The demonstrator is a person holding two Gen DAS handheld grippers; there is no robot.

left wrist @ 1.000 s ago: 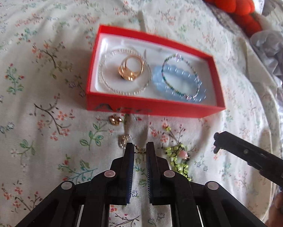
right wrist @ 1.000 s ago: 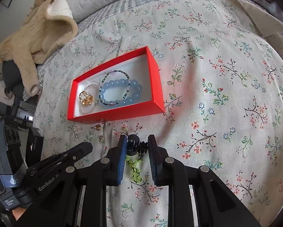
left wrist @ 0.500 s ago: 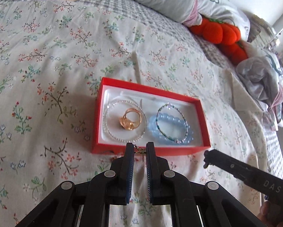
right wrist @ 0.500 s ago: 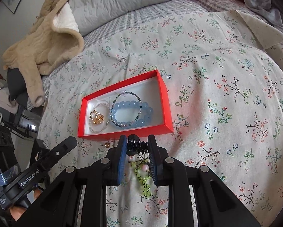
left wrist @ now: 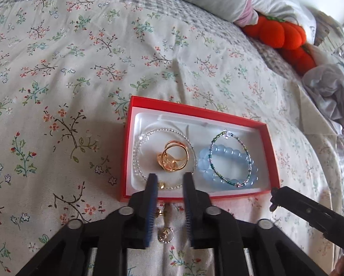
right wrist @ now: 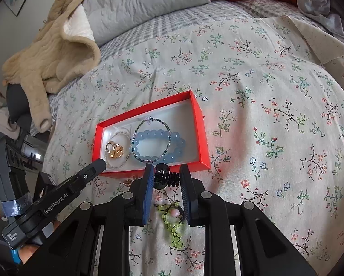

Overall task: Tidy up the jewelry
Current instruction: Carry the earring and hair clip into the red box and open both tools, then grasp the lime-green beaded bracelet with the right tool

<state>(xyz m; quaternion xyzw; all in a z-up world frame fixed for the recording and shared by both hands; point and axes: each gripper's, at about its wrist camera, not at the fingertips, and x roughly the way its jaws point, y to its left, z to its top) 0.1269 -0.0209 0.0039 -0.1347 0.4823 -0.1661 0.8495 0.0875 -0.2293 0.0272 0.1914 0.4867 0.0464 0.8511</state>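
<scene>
A red jewelry box (left wrist: 272,151) (right wrist: 200,135) lies on the floral bedspread. It holds a clear bead bracelet (left wrist: 139,158), a gold ring (left wrist: 174,157) (right wrist: 114,150), a blue bead bracelet (left wrist: 231,161) (right wrist: 158,146) and a thin green bead bracelet (left wrist: 228,135). My left gripper (left wrist: 170,178) is open over the box's near edge, with a small gold earring (left wrist: 162,185) lying in the box between its fingers. A gold charm (left wrist: 165,234) lies on the bed below. My right gripper (right wrist: 166,170) is shut on a black hair claw clip (right wrist: 163,176). A green bead chain (right wrist: 173,220) lies under it.
A beige fleece garment (right wrist: 52,53) and grey pillow (right wrist: 144,4) lie at the far end of the bed. Orange plush pumpkins (left wrist: 284,34) and crumpled clothes (left wrist: 333,94) sit at the right. Another small gold piece (right wrist: 127,182) lies on the bedspread in front of the box.
My left gripper carried the small gold earring up from the bedspread to over the box, then opened; the earring now lies in the box. The right gripper stays shut on the clip.
</scene>
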